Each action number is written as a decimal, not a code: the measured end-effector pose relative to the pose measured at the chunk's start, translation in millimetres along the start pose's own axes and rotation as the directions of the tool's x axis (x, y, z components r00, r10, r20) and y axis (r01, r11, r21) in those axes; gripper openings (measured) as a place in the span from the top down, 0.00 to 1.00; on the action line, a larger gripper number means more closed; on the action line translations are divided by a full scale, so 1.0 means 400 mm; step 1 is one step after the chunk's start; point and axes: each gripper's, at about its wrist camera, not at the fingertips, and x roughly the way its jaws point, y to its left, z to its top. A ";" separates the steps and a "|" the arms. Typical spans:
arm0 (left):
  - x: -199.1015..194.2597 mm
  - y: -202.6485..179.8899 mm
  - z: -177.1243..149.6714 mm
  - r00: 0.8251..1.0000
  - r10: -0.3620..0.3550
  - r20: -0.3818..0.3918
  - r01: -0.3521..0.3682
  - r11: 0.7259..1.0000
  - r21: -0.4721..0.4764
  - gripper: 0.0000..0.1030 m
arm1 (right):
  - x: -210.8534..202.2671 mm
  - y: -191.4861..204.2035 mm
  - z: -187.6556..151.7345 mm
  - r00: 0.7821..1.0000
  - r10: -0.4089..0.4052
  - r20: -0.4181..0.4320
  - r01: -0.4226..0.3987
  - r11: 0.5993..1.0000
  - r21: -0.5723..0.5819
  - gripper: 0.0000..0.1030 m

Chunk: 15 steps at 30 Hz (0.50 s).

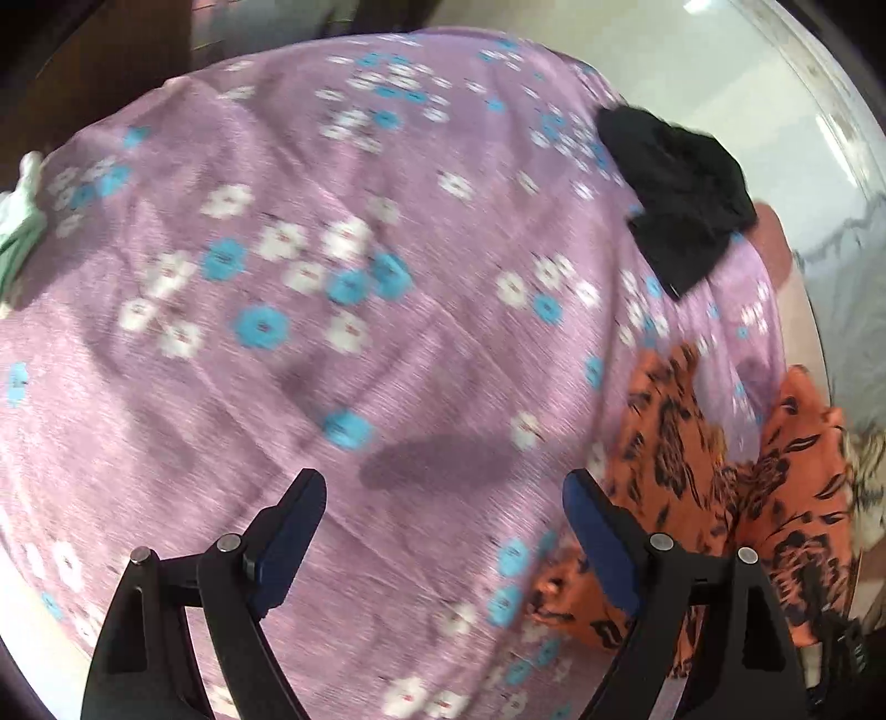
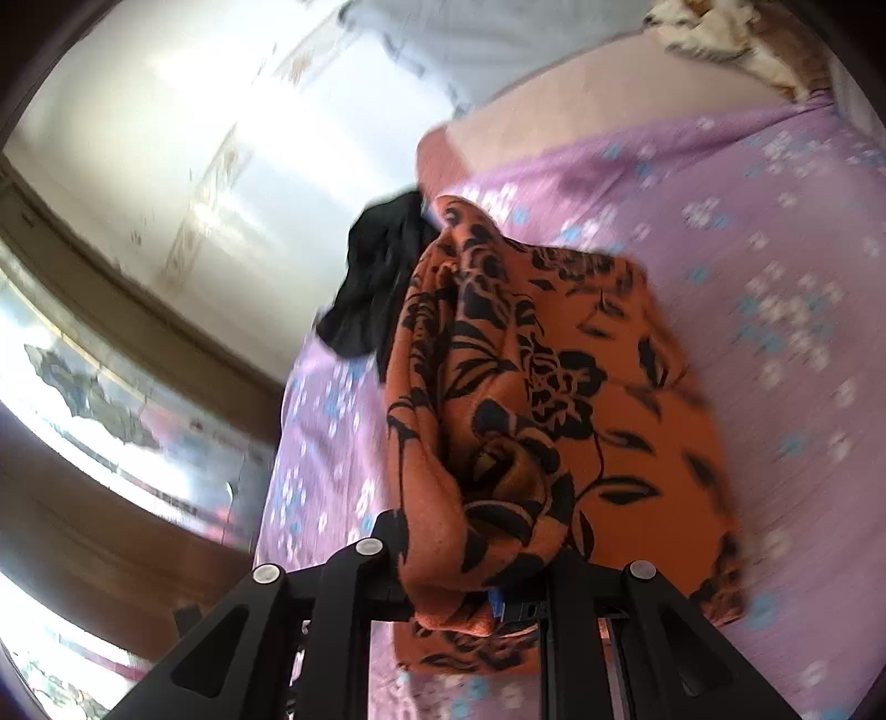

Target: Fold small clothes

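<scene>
An orange garment with a black flower print [image 2: 531, 399] hangs bunched from my right gripper [image 2: 470, 559], which is shut on its near end above the bed. The same garment [image 1: 714, 487] shows at the lower right of the left wrist view. My left gripper [image 1: 443, 504] is open and empty, hovering over the purple flowered bedsheet [image 1: 343, 277], just left of the orange garment. A black garment [image 1: 675, 194] lies folded near the bed's far right edge; in the right wrist view it [image 2: 371, 288] is partly hidden behind the orange one.
A pale green cloth [image 1: 19, 227] lies at the bed's left edge. A shiny tiled floor [image 2: 183, 144] lies beyond the bed. A cream and orange patterned cloth [image 2: 736, 39] sits at the far end of the bed.
</scene>
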 end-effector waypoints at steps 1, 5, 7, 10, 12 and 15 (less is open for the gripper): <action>-0.003 0.011 0.008 1.000 0.007 0.009 -0.006 1.000 -0.016 0.15 | 0.022 0.006 -0.012 1.000 0.000 -0.022 0.000 1.000 0.002 0.82; -0.016 0.059 0.028 1.000 0.009 0.020 -0.008 0.998 -0.058 0.15 | 0.139 0.024 -0.082 0.988 -0.004 -0.155 0.006 1.000 0.015 0.82; -0.021 0.077 0.037 1.000 0.012 0.023 -0.010 0.998 -0.069 0.15 | 0.177 0.022 -0.111 0.979 -0.034 -0.203 0.037 0.999 0.011 0.81; -0.028 0.081 0.044 0.999 0.013 0.032 -0.010 0.998 -0.066 0.15 | 0.197 0.008 -0.136 0.975 -0.011 -0.221 0.017 1.000 0.022 0.70; -0.035 0.080 0.047 0.999 0.014 0.043 -0.011 0.998 -0.057 0.15 | 0.203 -0.003 -0.149 0.970 0.042 -0.238 -0.028 0.998 0.060 0.58; -0.049 0.078 0.050 0.997 0.001 0.071 0.002 0.999 -0.054 0.15 | 0.215 -0.009 -0.172 0.934 0.184 -0.308 -0.158 0.981 0.109 0.42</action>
